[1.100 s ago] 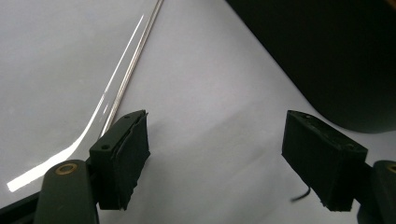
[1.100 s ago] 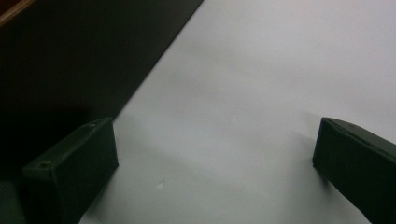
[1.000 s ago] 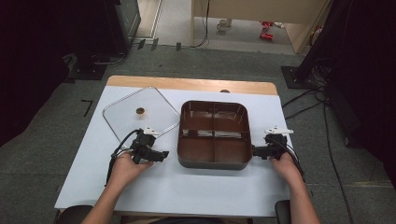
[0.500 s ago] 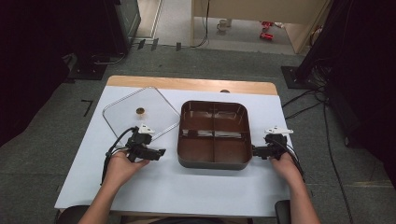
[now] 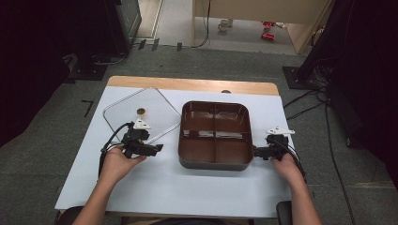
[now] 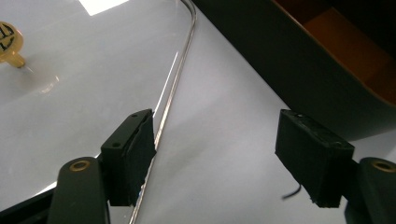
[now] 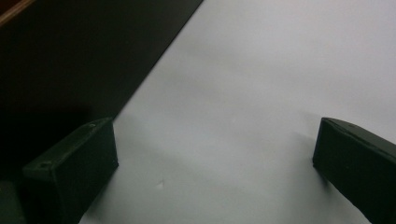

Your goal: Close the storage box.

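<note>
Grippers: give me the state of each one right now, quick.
Left gripper: open, jaws just been closing, nothing between them, beside the glass lid.
Right gripper: open, holding nothing, next to the brown divided tray.

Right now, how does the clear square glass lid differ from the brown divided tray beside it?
The clear square glass lid lies flat and see-through with a small gold knob; the brown divided tray is opaque, deep-walled and split into compartments. The lid sits left, by the left gripper; the tray sits centre. Both are rounded squares on the white table.
</note>
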Motion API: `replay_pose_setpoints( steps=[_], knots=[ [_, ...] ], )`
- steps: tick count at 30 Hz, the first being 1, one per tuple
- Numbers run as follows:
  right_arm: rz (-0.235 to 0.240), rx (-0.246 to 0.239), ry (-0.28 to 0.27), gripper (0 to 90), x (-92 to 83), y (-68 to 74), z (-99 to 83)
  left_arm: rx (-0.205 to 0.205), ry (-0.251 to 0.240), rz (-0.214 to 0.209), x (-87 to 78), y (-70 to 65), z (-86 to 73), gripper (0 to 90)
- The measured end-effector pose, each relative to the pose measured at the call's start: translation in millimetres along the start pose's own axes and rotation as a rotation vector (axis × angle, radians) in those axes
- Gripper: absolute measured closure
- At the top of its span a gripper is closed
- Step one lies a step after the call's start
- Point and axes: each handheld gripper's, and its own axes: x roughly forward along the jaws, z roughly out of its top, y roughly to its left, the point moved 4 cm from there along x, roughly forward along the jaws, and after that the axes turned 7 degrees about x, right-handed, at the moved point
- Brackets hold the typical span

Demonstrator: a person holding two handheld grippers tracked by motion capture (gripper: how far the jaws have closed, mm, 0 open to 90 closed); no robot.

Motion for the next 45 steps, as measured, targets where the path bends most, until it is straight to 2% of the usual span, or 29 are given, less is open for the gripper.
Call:
replay_pose_setpoints(
  steps=[3, 18, 30, 33, 39, 42, 45],
  knots=[
    [0.000, -0.001, -0.001, 0.0, 0.0, 0.0, 0.0, -0.007, -0.007, -0.012, -0.9, 3.2, 2.6, 29.4],
    [0.000, 0.000, -0.001, 0.0, 0.1, 0.0, 0.0, -0.012, -0.021, -0.004, -1.6, 29.5, 19.5, 31.8],
    [0.000, -0.001, -0.002, 0.0, 0.1, 0.0, 0.0, -0.025, -0.026, 0.018, 7.1, 58.4, 30.4, 32.1],
    [0.000, 0.000, -0.002, 0.0, 0.1, 0.0, 0.0, -0.046, -0.034, 0.011, 9.5, 67.2, 31.3, 32.2],
    [0.000, 0.000, -0.002, 0.0, 0.1, 0.0, 0.0, -0.058, -0.025, 0.046, 14.0, 85.2, 34.8, 33.2],
    [0.000, 0.000, -0.002, 0.0, 0.1, 0.0, 0.0, -0.058, -0.034, 0.059, 15.4, 91.0, 37.8, 33.2],
    [0.000, 0.000, -0.001, 0.0, 0.0, 0.0, 0.0, -0.076, -0.044, 0.069, 17.9, 97.2, 39.0, 33.6]
  ],
)
